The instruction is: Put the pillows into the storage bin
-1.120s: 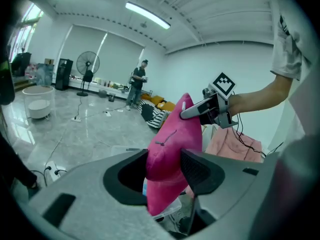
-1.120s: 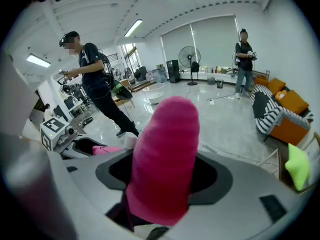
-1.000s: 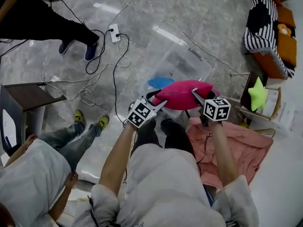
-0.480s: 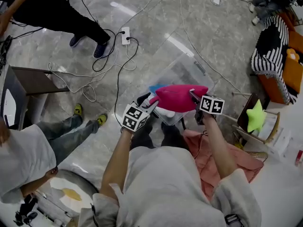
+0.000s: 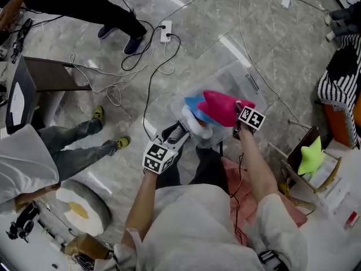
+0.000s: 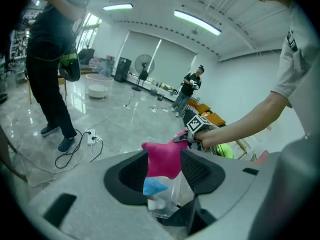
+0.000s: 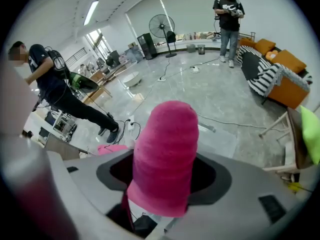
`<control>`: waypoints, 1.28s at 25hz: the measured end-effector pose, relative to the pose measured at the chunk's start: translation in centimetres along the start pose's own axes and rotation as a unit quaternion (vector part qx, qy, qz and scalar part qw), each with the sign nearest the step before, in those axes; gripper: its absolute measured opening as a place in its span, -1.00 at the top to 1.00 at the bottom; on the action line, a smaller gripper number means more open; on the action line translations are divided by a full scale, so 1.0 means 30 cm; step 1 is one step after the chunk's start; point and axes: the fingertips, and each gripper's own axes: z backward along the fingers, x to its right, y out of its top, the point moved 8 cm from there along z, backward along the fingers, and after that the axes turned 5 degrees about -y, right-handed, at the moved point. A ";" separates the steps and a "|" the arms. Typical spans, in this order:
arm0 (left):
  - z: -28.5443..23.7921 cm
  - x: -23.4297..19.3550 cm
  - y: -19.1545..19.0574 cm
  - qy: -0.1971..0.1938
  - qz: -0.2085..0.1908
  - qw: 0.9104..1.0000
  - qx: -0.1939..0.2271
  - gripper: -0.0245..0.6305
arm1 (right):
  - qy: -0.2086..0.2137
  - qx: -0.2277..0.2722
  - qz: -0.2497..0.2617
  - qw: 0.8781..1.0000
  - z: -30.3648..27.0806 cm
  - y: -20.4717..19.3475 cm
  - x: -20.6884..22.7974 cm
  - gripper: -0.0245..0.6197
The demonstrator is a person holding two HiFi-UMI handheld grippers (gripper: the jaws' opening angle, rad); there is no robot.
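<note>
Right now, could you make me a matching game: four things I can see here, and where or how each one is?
Things:
1. pink pillow
2. blue pillow
3. green star pillow
4. left claw

States:
A. open, holding nothing
B. lying inside the storage bin
C. gripped by the right claw, above the bin
D. resting on a wooden frame, away from the bin

Pairs: 1-C, 2-B, 3-D, 4-A

Head looks down; all share pink pillow (image 5: pixel 223 107)
</note>
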 end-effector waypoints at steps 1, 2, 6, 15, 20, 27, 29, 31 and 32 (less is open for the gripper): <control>-0.005 -0.003 -0.022 0.005 0.006 1.000 -0.002 0.32 | -0.003 0.004 -0.004 1.000 -0.047 0.006 0.002 0.01; -0.012 -0.007 -0.046 0.009 0.012 1.000 -0.005 0.32 | -0.006 0.010 -0.006 1.000 -0.093 0.011 0.004 0.01; -0.065 -0.017 -0.153 0.016 0.024 0.999 -0.019 0.33 | -0.014 0.048 -0.007 0.999 -0.276 0.021 0.027 0.00; -0.118 -0.080 -0.357 0.029 0.033 0.998 -0.046 0.33 | -0.100 0.046 -0.049 0.993 -0.682 -0.241 0.100 -0.05; -0.126 -0.098 -0.444 0.018 0.036 0.997 -0.070 0.33 | -0.108 -0.016 -0.036 0.993 -0.760 -0.431 0.116 -0.06; -0.110 -0.117 -0.452 -0.004 0.028 0.997 -0.068 0.34 | -0.084 -0.089 -0.003 0.992 -0.746 -0.404 0.148 -0.10; -0.097 -0.126 -0.443 -0.010 0.024 0.997 -0.068 0.33 | -0.077 -0.093 0.002 0.993 -0.706 -0.415 0.131 -0.10; -0.088 -0.122 -0.425 -0.022 0.019 0.998 -0.064 0.33 | -0.076 -0.090 -0.006 0.993 -0.637 -0.434 0.128 -0.10; -0.083 -0.121 -0.409 -0.030 0.016 0.998 -0.061 0.33 | -0.076 -0.087 -0.009 0.993 -0.593 -0.437 0.126 -0.10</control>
